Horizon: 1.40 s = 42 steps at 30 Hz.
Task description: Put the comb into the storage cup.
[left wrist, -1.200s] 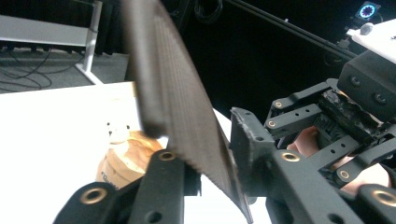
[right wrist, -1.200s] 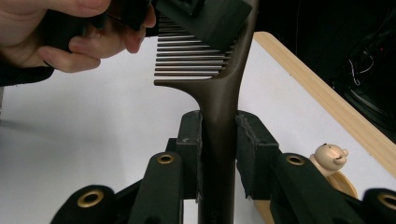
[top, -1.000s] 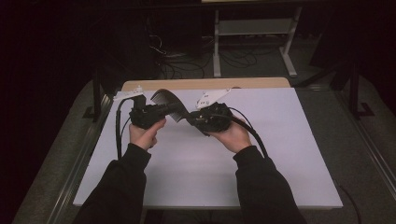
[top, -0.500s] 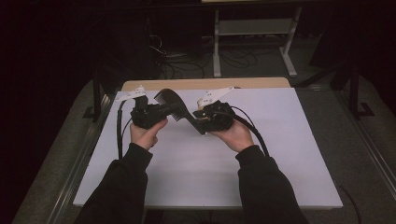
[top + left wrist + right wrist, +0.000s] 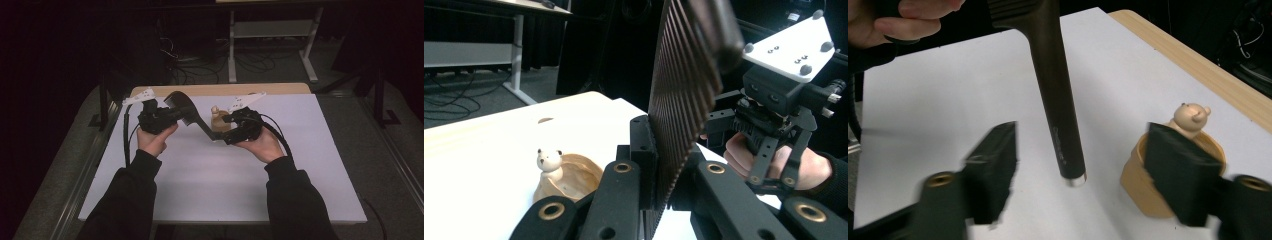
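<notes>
White table [image 5: 210, 190], left tongs [image 5: 167, 116] clamped on comb [image 5: 186, 114] teeth, right tongs [image 5: 1080, 180] just opened, astride the handle untouched.

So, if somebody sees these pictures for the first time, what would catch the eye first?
Probably the dark comb, held above the white table between the two hands: the left gripper is clamped on its toothed end. The right gripper has just been opening, its pads apart on either side of the handle. Behind it stands a small wooden cup with a bear figure on its rim.
</notes>
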### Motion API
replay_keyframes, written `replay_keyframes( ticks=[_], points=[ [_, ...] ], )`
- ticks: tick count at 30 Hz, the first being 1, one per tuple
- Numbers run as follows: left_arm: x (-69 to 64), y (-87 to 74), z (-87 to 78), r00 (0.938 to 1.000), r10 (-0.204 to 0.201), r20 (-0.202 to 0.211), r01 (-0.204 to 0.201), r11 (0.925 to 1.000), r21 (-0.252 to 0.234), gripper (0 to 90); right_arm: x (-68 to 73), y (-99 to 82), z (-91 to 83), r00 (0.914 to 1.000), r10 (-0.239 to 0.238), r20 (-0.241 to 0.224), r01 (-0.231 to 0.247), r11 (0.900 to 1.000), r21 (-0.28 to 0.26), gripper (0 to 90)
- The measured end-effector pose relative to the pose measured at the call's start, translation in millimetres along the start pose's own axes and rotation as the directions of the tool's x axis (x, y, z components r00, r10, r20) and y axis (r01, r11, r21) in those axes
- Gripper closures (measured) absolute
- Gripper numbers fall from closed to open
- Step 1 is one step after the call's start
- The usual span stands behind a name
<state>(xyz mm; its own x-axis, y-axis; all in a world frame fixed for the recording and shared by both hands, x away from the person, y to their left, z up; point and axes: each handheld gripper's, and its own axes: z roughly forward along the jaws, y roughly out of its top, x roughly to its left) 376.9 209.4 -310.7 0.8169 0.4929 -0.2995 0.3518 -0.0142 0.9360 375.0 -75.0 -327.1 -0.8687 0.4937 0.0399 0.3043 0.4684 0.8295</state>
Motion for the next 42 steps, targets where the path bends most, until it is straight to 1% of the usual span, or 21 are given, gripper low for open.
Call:
replay_keyframes(
  ticks=[2, 3, 6, 8, 9, 12, 15, 19, 25, 28, 30, 34, 38, 42],
  points=[
    [0.3, 1.5, 0.5, 1.0, 0.006, -0.005, -0.006, 1.0, 0.003, 84.8, -1.9, -2.9, -2.7, 0.9999, 0.014, -0.001, -0.014, 0.9999, -0.01, 17.4],
    [0.6, 2.3, 0.8, 1.0, 0.006, -0.005, -0.006, 1.0, 0.001, 84.8, -3.1, -4.2, -3.9, 0.9999, 0.013, 0.003, -0.013, 0.9998, -0.015, 12.9],
    [1.8, 5.1, 2.0, 0.9999, 0.008, -0.008, -0.008, 1.0, -0.002, 84.8, -4.0, -6.8, -9.0, 0.9992, 0.015, 0.038, -0.014, 0.9996, -0.025, 10.5],
    [2.4, 7.5, 2.9, 0.9998, 0.014, -0.013, -0.014, 0.9999, 0.0, 84.8, -5.7, -9.2, -13.4, 0.9985, 0.024, 0.048, -0.023, 0.9992, -0.034, 1.5],
    [2.5, 9.1, 3.4, 0.9997, 0.018, -0.015, -0.018, 0.9998, -0.001, 84.8, -6.5, -10.1, -15.0, 0.9982, 0.026, 0.054, -0.024, 0.999, -0.039, 0.4],
    [2.9, 14.1, 4.3, 0.9996, 0.022, -0.017, -0.023, 0.9997, -0.011, 84.8, -9.9, -14.9, -21.8, 0.9972, 0.043, 0.061, -0.04, 0.9979, -0.051, 0.0],
    [3.2, 19.0, 5.6, 0.9992, 0.031, -0.024, -0.031, 0.9995, -0.005, 84.8, -12.8, -21.7, -27.5, 0.9962, 0.058, 0.065, -0.055, 0.9969, -0.057, 0.0],
    [1.3, 26.7, 8.0, 0.997, 0.067, -0.037, -0.067, 0.9977, 0.002, 84.8, -15.9, -31.7, -33.8, 0.9944, 0.078, 0.071, -0.074, 0.9955, -0.06, 0.0],
    [0.2, 34.9, 14.0, 0.994, 0.099, -0.046, -0.099, 0.9951, 0.009, 84.8, -16.6, -46.4, -43.3, 0.9936, 0.093, 0.064, -0.089, 0.9937, -0.068, 0.0],
    [-0.5, 38.6, 17.3, 0.9935, 0.105, -0.043, -0.105, 0.9944, 0.009, 84.8, -17.7, -53.7, -47.1, 0.9929, 0.101, 0.064, -0.096, 0.9931, -0.067, 0.0],
    [-1.1, 41.1, 19.7, 0.992, 0.118, -0.044, -0.117, 0.993, 0.015, 84.8, -18.3, -58.5, -49.4, 0.9923, 0.106, 0.065, -0.101, 0.9927, -0.066, 0.0],
    [-1.3, 46.2, 23.9, 0.9905, 0.135, -0.026, -0.135, 0.9908, 0.014, 84.8, -18.4, -67.6, -55.2, 0.9904, 0.122, 0.066, -0.117, 0.9907, -0.069, 0.0],
    [-1.0, 51.9, 28.2, 0.9888, 0.146, -0.03, -0.146, 0.9892, 0.016, 84.8, -17.5, -76.9, -63.5, 0.9884, 0.134, 0.071, -0.128, 0.988, -0.086, 0.0],
    [-0.5, 57.0, 31.0, 0.9871, 0.157, -0.031, -0.157, 0.9875, 0.016, 84.8, -18.3, -86.3, -70.4, 0.9859, 0.148, 0.078, -0.141, 0.9857, -0.093, 0.0]
  ],
)
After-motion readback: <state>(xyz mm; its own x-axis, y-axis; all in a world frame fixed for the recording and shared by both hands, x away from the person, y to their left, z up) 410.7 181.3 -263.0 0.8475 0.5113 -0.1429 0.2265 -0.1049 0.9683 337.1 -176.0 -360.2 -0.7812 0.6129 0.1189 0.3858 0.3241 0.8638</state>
